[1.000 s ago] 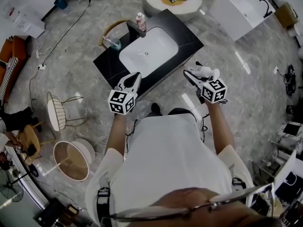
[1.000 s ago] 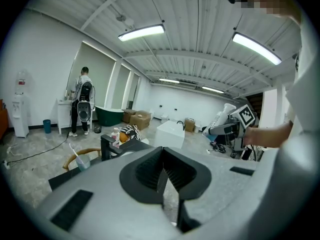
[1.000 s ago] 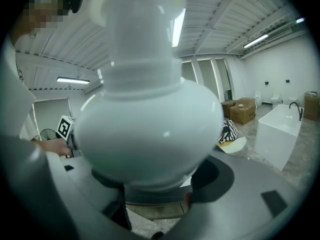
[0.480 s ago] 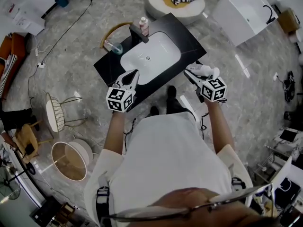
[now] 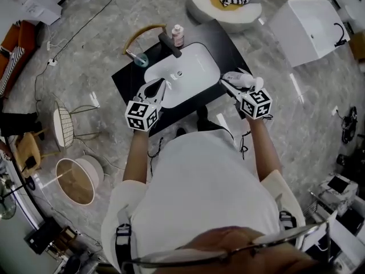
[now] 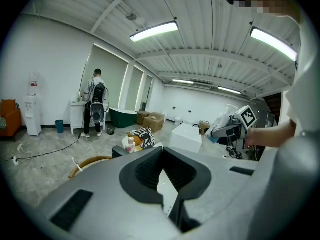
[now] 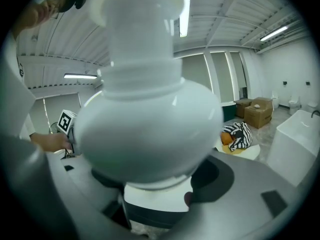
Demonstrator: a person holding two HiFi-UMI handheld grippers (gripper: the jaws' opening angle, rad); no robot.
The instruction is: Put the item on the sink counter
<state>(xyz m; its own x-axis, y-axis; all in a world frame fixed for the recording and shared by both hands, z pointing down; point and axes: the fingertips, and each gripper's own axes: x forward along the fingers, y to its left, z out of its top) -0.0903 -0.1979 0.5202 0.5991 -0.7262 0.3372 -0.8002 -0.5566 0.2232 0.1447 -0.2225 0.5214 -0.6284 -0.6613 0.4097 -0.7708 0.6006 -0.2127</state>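
Note:
A black sink counter with a white basin stands just ahead of me. My right gripper is shut on a white pump bottle, held level over the counter's right front corner. In the right gripper view the bottle fills the frame between the jaws of the right gripper. My left gripper hovers over the basin's front left rim, its jaws together with nothing in them. The left gripper view shows its tips meeting, with the bottle off to the right.
On the counter stand a dark faucet, a pink bottle and a teal cup. A white tub is at the far right, an armchair behind the counter, a wire chair and a round basket at left.
I have stepped closer to the counter. Both grippers have moved forward and now hang over its front edge; the right one still holds the bottle.

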